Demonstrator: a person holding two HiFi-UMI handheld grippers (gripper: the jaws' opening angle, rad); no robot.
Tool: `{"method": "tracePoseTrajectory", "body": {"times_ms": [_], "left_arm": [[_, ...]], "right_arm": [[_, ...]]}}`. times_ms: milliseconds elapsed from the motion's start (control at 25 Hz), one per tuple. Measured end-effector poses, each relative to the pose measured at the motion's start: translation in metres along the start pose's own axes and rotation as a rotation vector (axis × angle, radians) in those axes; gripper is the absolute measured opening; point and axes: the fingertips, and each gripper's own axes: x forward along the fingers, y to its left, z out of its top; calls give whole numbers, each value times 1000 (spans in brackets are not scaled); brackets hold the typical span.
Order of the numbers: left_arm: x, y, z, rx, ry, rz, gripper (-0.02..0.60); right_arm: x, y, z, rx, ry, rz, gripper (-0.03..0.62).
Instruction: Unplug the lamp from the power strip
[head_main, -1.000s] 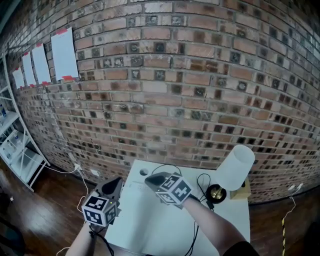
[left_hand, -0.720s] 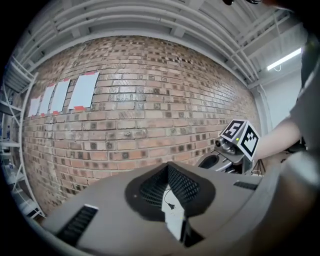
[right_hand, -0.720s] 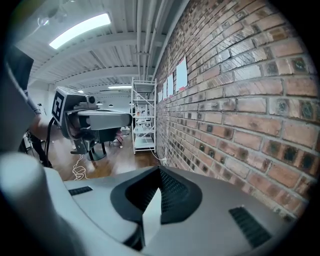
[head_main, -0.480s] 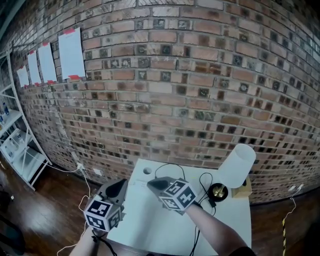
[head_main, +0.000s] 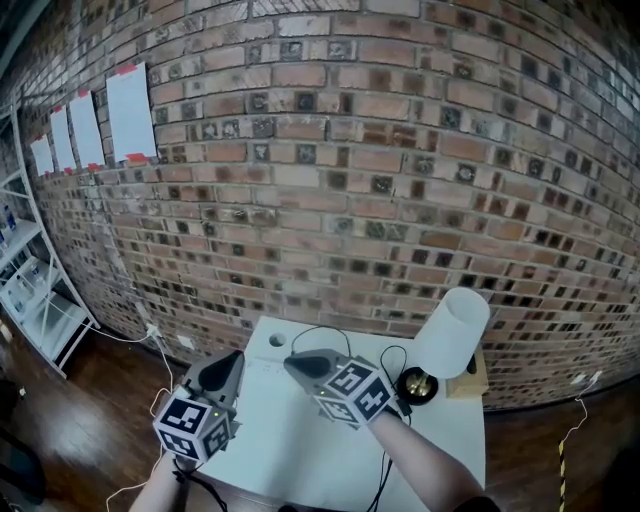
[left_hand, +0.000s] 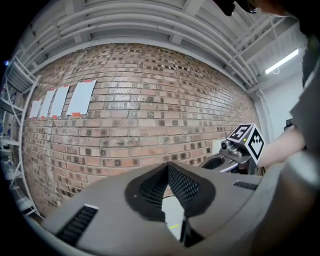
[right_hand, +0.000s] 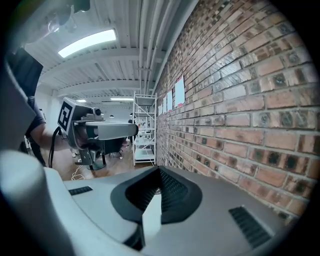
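- The lamp (head_main: 452, 332) stands at the far right of the white table (head_main: 300, 455). That puts it beyond and to the right of the right jaws, well apart from both pairs.
- Its black cord (head_main: 320, 328) loops over the tabletop just ahead of the right jaws and passes under that gripper.
- We cannot make out the power strip or the plug. They may lie under the right gripper (head_main: 292, 362) and its marker cube, but this is only our guess.
- We judge the plug to be small, hard and stiff, held in its socket by friction alone. The place to grip is across the plug body, close to the strip.
- The cord is soft and slack and should not be pulled. A tug on it could drag or tip the lamp, whose shade looks light and easily dented.
- The strip is probably light enough to lift with the plug, so the other jaws should pin it down.
- The right jaws are pressed together with nothing between them.
- The left gripper (head_main: 235, 357) hangs over the table's left edge, its jaws likewise together and empty.
- Both gripper views look past the table at the brick wall (head_main: 330, 200), so neither shows the lamp.
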Motion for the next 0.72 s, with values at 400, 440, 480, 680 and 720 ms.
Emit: {"method": "tracePoseTrajectory", "body": {"times_ms": [400,440,480,680,720], "left_arm": [[13,-52,6,-29,-1,70,15],[12,-56,8,-28,-3,79,15],[10,-59,10,-26,-5,90,15],[3,-85,16,1,16,112,15],[2,-90,16,5,20,116,15]], "right_arm": [[-58,-9,-9,-28,-30,65,-8],[-62,-8,-10,-32,-38,75,-8],[-66,-7,-10,-35,-47,85,-8],[-88,1,-11,-37,-84,122,-8],[-93,2,-11,-38,-91,127,-8]]}}
